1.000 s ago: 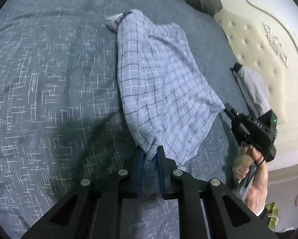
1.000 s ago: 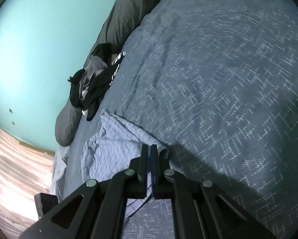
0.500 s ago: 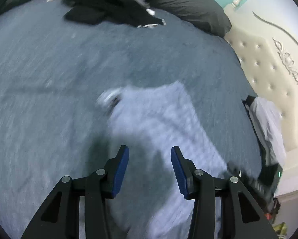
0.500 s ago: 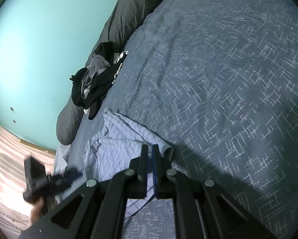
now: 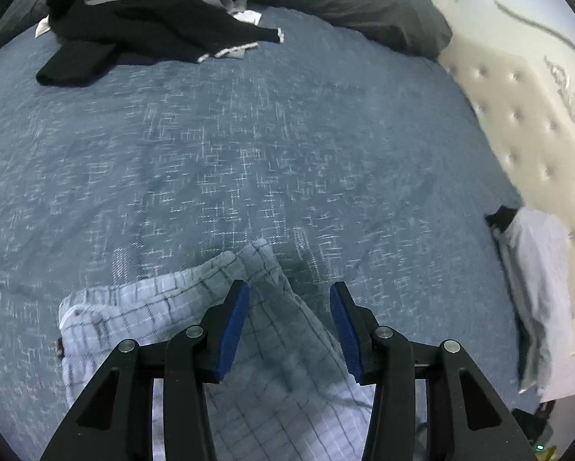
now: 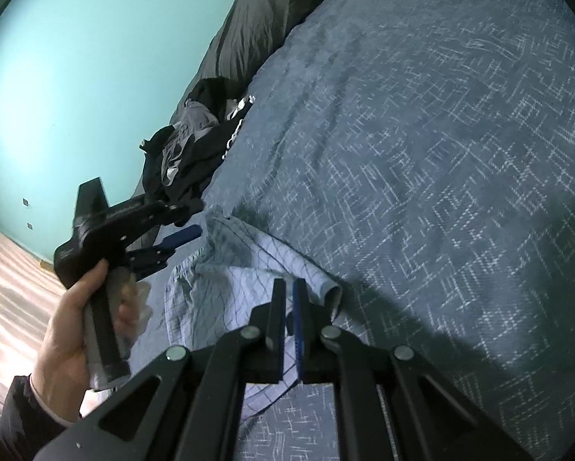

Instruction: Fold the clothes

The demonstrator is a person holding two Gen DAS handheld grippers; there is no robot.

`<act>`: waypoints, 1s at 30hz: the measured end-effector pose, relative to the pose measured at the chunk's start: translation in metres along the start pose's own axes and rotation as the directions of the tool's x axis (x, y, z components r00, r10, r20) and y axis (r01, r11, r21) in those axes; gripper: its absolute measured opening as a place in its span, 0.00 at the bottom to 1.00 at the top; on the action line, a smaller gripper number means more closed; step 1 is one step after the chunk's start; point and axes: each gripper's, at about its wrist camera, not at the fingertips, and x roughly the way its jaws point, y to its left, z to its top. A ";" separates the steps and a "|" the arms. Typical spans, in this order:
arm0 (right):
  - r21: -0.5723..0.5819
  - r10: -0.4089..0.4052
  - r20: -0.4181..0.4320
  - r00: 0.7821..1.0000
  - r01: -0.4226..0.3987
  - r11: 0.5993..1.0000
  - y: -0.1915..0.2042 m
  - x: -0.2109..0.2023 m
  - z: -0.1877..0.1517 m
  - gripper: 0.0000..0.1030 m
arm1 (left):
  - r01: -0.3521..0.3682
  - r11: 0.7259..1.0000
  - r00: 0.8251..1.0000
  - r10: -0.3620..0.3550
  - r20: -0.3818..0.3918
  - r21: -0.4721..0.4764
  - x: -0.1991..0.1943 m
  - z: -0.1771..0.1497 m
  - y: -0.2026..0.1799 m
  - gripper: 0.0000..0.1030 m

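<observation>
Garment: a light blue checked cloth [image 5: 280, 376] with thin dark grid lines lies crumpled on the blue-grey bedspread [image 5: 249, 146], at the near edge of the bed below both grippers. One corner rises in a soft ridge toward the middle of the bed; a hemmed, gathered edge runs off to the left.

Left gripper [image 5: 285, 319]: spread wide, blue pads apart, holding nothing, hovering just above the cloth. In the right wrist view a bare hand [image 6: 80, 322] with a dark sleeve grips its handle.

Right gripper [image 6: 289, 315]: fingers pressed nearly together, clamped on a fold of the checked cloth at its near edge.

Other laundry: a heap of black and grey clothes [image 5: 145, 19] sits at the far side of the bed against a dark grey pillow [image 5: 356, 4]. A pale folded piece [image 5: 537, 292] lies by the cream tufted headboard [image 5: 525, 123].

Hard to make out: the lower part of the cloth is covered by the left gripper's black arms and cut off by the frame. The left wrist view is slightly blurred, so the weave detail is soft. What kind of garment it is cannot be told.

Change since a second ago: the left gripper was pinching the cloth and holding it up; now it has let go and the cloth lies slack on the bed. The right gripper keeps its clamp on the same edge.
</observation>
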 end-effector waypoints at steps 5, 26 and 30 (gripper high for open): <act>0.012 0.005 0.008 1.000 -0.005 1.000 -0.003 -0.002 0.002 0.05 | -0.014 1.000 1.000 0.014 -0.018 -0.020 0.013 0.001 0.006 0.41; 0.002 0.017 0.007 1.000 -0.017 1.000 -0.001 0.002 0.000 0.05 | 0.122 0.992 0.990 -0.120 0.076 -0.025 -0.088 -0.022 0.073 0.02; -0.008 0.015 0.013 1.000 -0.015 1.000 0.003 0.002 0.000 0.05 | 0.121 0.991 0.987 -0.115 0.111 -0.051 -0.129 -0.036 0.112 0.02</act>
